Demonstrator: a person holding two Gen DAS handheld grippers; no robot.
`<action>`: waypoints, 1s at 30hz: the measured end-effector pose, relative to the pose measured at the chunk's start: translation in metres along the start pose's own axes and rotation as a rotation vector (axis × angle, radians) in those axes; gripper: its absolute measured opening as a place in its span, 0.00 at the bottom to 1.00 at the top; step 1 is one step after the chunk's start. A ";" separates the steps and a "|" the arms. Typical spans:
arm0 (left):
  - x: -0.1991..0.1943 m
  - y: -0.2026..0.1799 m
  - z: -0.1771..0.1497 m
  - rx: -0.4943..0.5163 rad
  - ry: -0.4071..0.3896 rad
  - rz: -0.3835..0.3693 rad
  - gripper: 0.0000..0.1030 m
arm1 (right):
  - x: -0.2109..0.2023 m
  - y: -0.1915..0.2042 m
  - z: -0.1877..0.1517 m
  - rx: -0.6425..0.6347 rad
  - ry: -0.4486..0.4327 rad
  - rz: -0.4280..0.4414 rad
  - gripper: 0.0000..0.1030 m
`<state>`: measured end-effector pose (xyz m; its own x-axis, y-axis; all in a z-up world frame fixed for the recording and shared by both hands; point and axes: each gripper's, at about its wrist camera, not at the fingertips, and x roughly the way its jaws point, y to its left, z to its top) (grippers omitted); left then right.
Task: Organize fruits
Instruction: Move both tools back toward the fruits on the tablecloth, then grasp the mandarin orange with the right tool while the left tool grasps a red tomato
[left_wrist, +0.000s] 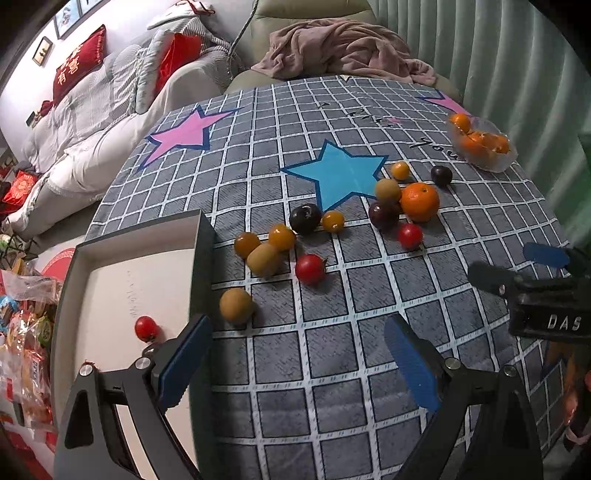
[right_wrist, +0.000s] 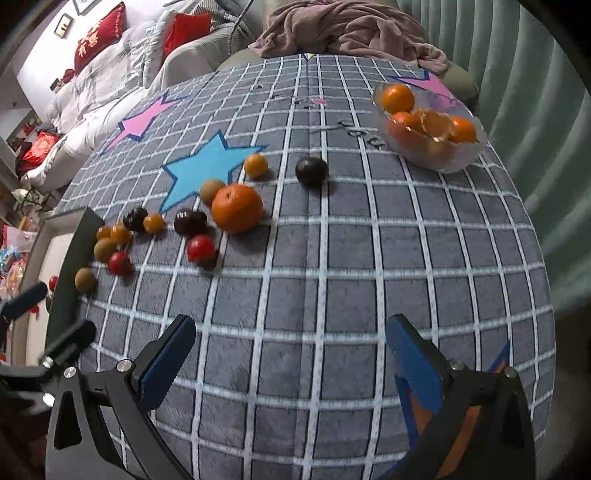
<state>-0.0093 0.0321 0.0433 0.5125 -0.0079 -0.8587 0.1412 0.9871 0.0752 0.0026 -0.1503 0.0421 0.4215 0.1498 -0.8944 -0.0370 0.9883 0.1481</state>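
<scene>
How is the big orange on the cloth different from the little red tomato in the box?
The big orange is orange and much larger; the little red tomato is red and small. The big orange sits on the checked cloth touching other fruits; the little red tomato lies alone inside the white box. Both are round, and neither is held by a gripper.
</scene>
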 end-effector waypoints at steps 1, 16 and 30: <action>0.002 -0.001 0.000 0.001 0.002 0.000 0.92 | 0.002 0.001 0.003 -0.001 -0.001 0.002 1.00; 0.017 0.009 0.016 -0.020 0.007 -0.001 0.92 | 0.046 0.019 0.050 -0.030 0.002 0.052 0.69; 0.038 0.005 0.022 -0.049 0.037 -0.032 0.75 | 0.046 0.025 0.053 -0.071 -0.046 0.094 0.41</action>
<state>0.0295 0.0328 0.0226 0.4769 -0.0347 -0.8783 0.1147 0.9931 0.0230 0.0686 -0.1205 0.0271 0.4546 0.2421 -0.8571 -0.1421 0.9697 0.1985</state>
